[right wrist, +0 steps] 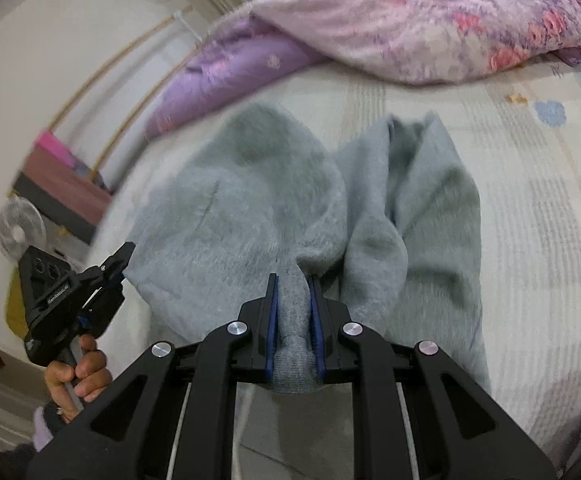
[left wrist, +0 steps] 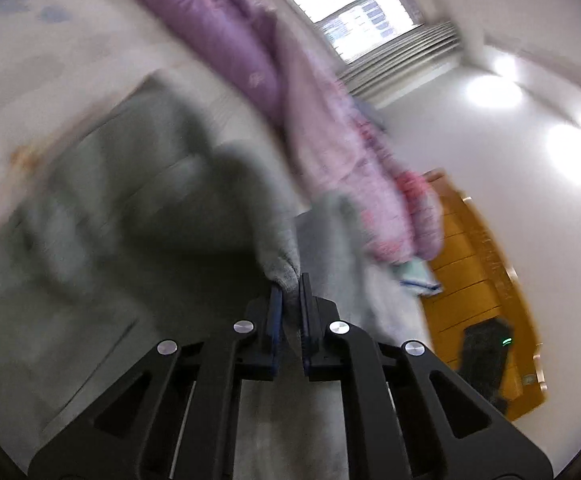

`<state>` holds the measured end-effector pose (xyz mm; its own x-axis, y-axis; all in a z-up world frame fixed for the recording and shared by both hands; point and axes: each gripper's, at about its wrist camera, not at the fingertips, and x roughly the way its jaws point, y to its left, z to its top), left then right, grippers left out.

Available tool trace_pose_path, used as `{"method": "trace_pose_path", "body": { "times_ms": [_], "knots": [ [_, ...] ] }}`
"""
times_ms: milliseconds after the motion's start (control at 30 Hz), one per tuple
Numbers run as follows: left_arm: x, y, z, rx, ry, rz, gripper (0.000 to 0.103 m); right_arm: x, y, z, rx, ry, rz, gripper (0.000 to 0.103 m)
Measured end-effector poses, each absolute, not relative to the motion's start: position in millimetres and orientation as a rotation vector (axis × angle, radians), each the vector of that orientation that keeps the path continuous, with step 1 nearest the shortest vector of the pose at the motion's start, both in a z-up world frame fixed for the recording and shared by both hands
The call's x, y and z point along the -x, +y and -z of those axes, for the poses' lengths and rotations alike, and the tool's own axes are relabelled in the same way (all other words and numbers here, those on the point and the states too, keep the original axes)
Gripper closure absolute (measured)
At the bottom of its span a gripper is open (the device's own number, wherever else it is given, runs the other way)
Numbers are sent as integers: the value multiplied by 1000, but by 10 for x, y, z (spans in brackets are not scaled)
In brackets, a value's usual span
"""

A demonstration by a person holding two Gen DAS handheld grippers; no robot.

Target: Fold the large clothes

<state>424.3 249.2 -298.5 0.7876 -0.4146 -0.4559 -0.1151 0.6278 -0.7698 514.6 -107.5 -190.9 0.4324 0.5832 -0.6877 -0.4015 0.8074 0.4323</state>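
Observation:
A large grey fleece garment [right wrist: 250, 200] lies bunched on the bed. My right gripper [right wrist: 295, 280] is shut on a ribbed grey edge of it, with cloth filling the gap between the blue pads. My left gripper [left wrist: 289, 286] is shut on another fold of the same garment [left wrist: 138, 216], which hangs away from it to the left. The left gripper also shows in the right wrist view [right wrist: 124, 254], at the garment's left edge, held by a hand. The left wrist view is blurred.
A pink and purple floral quilt [right wrist: 430, 20] is heaped at the far side of the bed sheet [right wrist: 530, 200]. A fan [right wrist: 20, 230] and a pink box [right wrist: 56, 168] stand off the bed's left side. A wooden door [left wrist: 478, 280] and a window [left wrist: 354, 4] show in the left wrist view.

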Motion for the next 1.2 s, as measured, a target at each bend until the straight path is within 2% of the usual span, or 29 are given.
{"method": "trace_pose_path", "body": {
  "times_ms": [233, 300, 500, 600, 667, 700, 800, 867, 967, 1100, 1133, 1167, 1200],
  "knots": [
    [-4159, 2451, 3598, 876, 852, 71, 97, -5070, -901, 2654, -135, 1089, -533, 89],
    [-4205, 2450, 3687, 859, 882, 55, 96, -5068, -878, 2703, -129, 1083, -529, 88],
    [-4284, 2557, 3485, 869, 883, 151, 94, -5066, -1013, 2454, -214, 1077, -551, 82],
    [-4245, 2617, 3191, 812, 842, 200, 93, -4998, -1067, 2149, -227, 1006, -583, 81],
    [-4293, 2635, 2933, 756, 779, 222, 90, -5042, -1023, 1931, -224, 946, -602, 81],
    [-4330, 2631, 2846, 734, 765, 241, 86, -5069, -990, 1866, -229, 930, -620, 81],
    [-4492, 2638, 2587, 687, 701, 209, 84, -5222, -728, 1725, -224, 885, -662, 81],
    [-4667, 2648, 2556, 670, 719, 204, 79, -5390, -547, 1792, -222, 911, -682, 81],
    [-4967, 2728, 2685, 532, 820, 45, 79, -5637, -345, 1977, -197, 948, -656, 81],
    [-5102, 3044, 2968, 619, 877, 2, 79, -5715, -434, 1987, -330, 925, -671, 81],
    [-5138, 3075, 3023, 587, 884, -17, 79, -5647, -487, 1907, -335, 886, -691, 79],
    [-5172, 3131, 3090, 574, 892, -47, 79, -5606, -558, 1821, -322, 859, -684, 66],
    [-5177, 3187, 3148, 591, 902, -48, 79, -5581, -583, 1765, -307, 835, -670, 58]
  ]
}}
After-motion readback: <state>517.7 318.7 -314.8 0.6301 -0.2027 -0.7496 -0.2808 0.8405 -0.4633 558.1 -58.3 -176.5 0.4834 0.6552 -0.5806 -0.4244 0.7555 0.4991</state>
